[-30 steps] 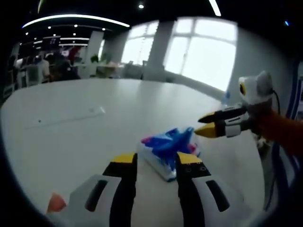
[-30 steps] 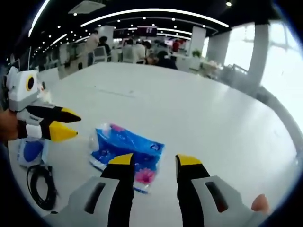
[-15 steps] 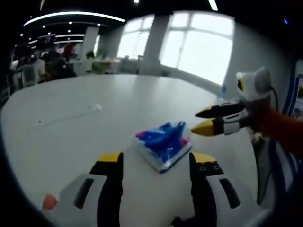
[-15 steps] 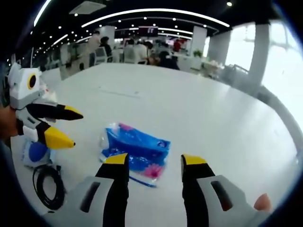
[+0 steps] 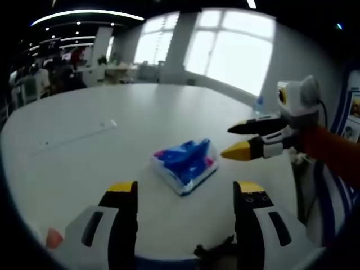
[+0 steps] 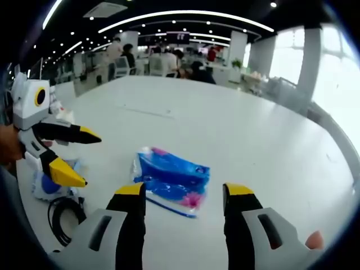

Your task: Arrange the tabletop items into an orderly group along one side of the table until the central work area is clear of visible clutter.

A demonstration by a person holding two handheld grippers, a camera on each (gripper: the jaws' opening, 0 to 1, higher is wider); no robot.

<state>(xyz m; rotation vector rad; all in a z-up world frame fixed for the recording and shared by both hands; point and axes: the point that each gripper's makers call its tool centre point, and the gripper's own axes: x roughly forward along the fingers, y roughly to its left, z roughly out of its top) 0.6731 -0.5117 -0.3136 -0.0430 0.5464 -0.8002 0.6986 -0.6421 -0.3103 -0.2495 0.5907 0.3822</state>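
A blue and pink tissue pack (image 5: 185,162) lies flat on the white table (image 5: 84,152), and it lies loose with nothing touching it. My left gripper (image 5: 187,190) stands open just short of the pack, its yellow-tipped jaws wide apart. In the left gripper view my right gripper (image 5: 238,139) comes in from the right, open, its tips beside the pack's right end. In the right gripper view the same tissue pack (image 6: 171,180) lies ahead of my open right gripper (image 6: 184,192). There my left gripper (image 6: 76,157) enters from the left, open.
A coiled black cable (image 6: 66,216) and a small blue and white packet (image 6: 49,184) lie near the table's edge at the left of the right gripper view. People sit at distant desks (image 6: 169,59). A thin strip (image 5: 79,136) lies on the table further out.
Both grippers have opened wider and drawn back from the tissue pack, which now lies free on the table. Both views have shifted with the hands.
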